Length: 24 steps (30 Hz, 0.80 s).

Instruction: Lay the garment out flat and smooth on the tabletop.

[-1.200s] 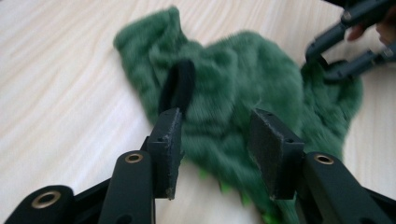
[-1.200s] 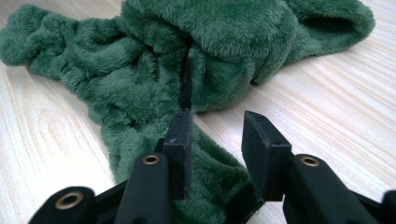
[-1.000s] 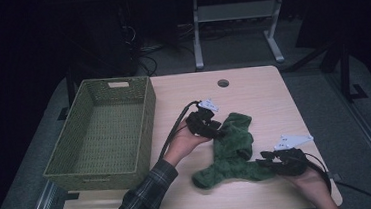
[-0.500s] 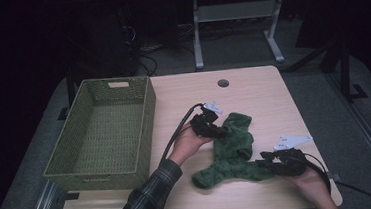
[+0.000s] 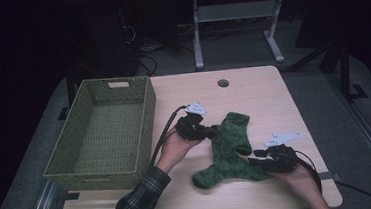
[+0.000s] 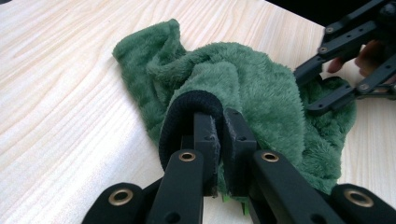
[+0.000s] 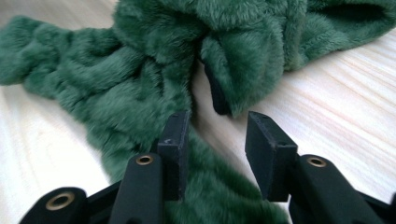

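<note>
A fuzzy green garment (image 5: 227, 146) lies crumpled on the wooden table (image 5: 252, 89). My left gripper (image 5: 206, 131) is at its upper left edge. In the left gripper view, my left gripper (image 6: 219, 121) has just closed its jaws, and the pads pinch the garment's black cuff (image 6: 177, 116). My right gripper (image 5: 257, 156) is at the lower right part of the garment. Up close, my right gripper (image 7: 217, 126) is open over the green pile (image 7: 140, 70), with a second black cuff (image 7: 217, 98) just beyond its tips. The right gripper (image 6: 322, 88) also appears behind the cloth.
A woven green basket (image 5: 147, 117) with nothing inside stands on the table's left side, close to my left forearm. A round cable hole (image 5: 223, 83) sits near the table's far edge. Bare wood lies beyond the garment and to its right.
My left gripper has shifted slightly along the garment's upper left edge. The right hand and the lower part of the garment have stayed where they were.
</note>
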### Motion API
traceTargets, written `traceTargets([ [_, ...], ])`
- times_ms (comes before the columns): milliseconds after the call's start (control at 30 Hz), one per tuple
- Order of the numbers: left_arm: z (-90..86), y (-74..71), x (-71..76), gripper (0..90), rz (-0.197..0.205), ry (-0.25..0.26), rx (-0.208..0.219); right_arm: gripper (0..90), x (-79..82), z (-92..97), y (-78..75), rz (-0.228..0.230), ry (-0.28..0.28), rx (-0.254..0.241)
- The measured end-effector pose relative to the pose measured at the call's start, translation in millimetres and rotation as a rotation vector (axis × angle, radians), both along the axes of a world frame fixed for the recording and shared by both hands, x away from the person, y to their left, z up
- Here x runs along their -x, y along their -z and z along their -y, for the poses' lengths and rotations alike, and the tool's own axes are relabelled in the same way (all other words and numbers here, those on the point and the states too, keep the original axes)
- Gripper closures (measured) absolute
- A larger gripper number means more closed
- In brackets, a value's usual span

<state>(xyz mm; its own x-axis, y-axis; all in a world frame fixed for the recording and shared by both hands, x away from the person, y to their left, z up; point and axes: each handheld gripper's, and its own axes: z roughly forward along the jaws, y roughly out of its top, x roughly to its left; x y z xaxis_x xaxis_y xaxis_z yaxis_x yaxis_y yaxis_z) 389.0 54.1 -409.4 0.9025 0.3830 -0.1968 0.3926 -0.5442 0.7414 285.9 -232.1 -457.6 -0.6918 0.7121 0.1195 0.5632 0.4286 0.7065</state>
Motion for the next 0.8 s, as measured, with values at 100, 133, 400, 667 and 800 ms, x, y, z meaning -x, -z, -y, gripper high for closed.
traceTargets([
  [100,0.9,0.8,0.7,85.2,-0.006,-0.003,0.004,59.7,-6.7,-2.4,2.6,-0.016,0.016,-0.001],
  [133,0.9,0.7,0.7,85.3,-0.006,-0.002,0.004,60.7,-8.7,-2.8,3.2,-0.028,0.021,-0.004],
  [400,0.2,-2.5,2.4,85.2,0.003,0.003,0.007,80.8,-22.6,-6.9,5.2,-0.052,0.040,-0.006],
  [667,-10.8,-16.8,11.3,85.3,0.020,-0.013,0.013,83.2,-26.3,4.6,-26.4,0.047,0.071,-0.013],
  [800,-23.2,-25.6,20.4,85.3,0.028,-0.043,0.025,83.5,-27.0,5.6,-54.2,0.121,0.064,-0.020],
])
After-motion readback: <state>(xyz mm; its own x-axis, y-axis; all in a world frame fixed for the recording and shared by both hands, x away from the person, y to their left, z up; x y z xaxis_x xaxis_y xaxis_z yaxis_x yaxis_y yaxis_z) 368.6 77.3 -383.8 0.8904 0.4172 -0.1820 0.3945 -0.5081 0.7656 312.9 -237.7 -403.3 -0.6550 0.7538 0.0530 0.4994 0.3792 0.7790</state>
